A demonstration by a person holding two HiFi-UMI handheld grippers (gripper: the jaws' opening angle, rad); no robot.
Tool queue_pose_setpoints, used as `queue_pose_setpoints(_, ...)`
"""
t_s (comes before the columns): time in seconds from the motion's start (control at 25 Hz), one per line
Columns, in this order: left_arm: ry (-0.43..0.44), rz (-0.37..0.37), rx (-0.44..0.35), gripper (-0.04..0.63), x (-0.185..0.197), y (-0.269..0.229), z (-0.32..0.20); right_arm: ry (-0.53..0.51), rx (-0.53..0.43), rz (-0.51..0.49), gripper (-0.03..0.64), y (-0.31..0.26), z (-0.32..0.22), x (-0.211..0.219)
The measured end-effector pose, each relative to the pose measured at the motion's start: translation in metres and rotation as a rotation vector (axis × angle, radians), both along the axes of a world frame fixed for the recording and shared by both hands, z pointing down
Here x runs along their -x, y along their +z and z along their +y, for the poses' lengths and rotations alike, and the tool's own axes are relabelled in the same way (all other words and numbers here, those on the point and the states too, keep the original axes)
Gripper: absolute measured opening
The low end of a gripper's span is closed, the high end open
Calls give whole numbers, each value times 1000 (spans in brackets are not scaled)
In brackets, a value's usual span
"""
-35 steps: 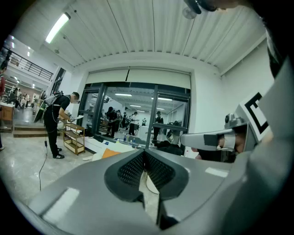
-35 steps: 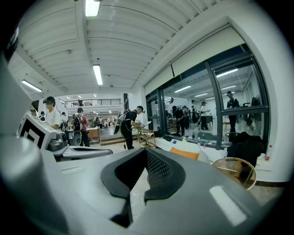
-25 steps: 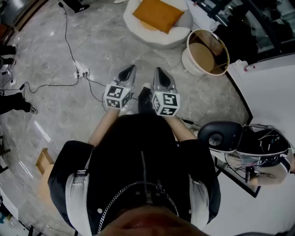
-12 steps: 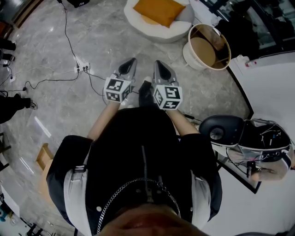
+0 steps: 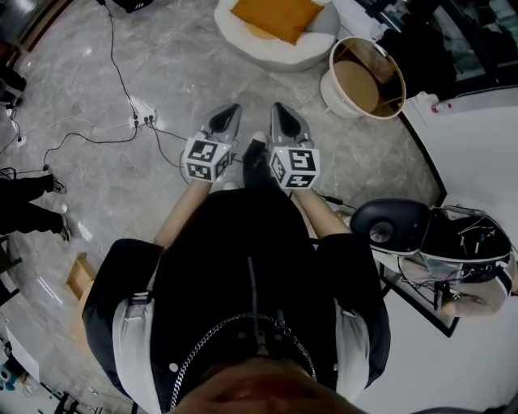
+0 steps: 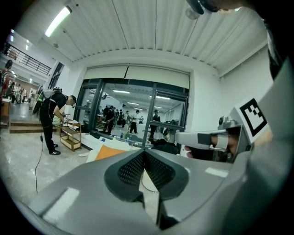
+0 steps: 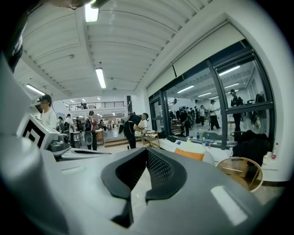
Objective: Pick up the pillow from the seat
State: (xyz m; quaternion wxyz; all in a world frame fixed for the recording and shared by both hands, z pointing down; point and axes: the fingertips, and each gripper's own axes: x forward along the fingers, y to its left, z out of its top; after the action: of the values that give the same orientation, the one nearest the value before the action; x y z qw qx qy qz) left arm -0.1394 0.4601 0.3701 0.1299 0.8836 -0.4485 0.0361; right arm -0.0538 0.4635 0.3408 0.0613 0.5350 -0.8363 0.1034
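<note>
Pillow [image 5: 278,18] is in neither of your grippers. Closest to you, your left gripper [image 5: 233,107] and right gripper [image 5: 275,107] are held side by side in front of your body, a little apart. Both point ahead over the grey floor [image 5: 186,65]. Each has its jaws pressed together with nothing between them. Left of the left gripper, a power strip [image 5: 142,113] lies on the floor with its cables. Farther ahead and to the right stands a round tub [image 5: 356,90], just beside the seat [image 5: 267,55]. That white seat is farthest, well apart from both grippers, and the orange pillow lies flat across its middle.
</note>
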Motion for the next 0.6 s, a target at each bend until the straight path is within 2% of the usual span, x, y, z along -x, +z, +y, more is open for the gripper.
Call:
queue_pose_setpoints(0.2, -17, -6, 12, 9, 3, 4, -15, -15, 12, 12, -12, 10, -18, -1)
queue_pose_setpoints(0.44, -22, -12, 38, 9, 2, 13, -43, -96, 21, 4, 2, 13, -43, 8)
queue_pose_setpoints(0.6, -11, -19, 42, 9, -2, 15, -67, -90, 32, 8, 3, 18, -70, 6)
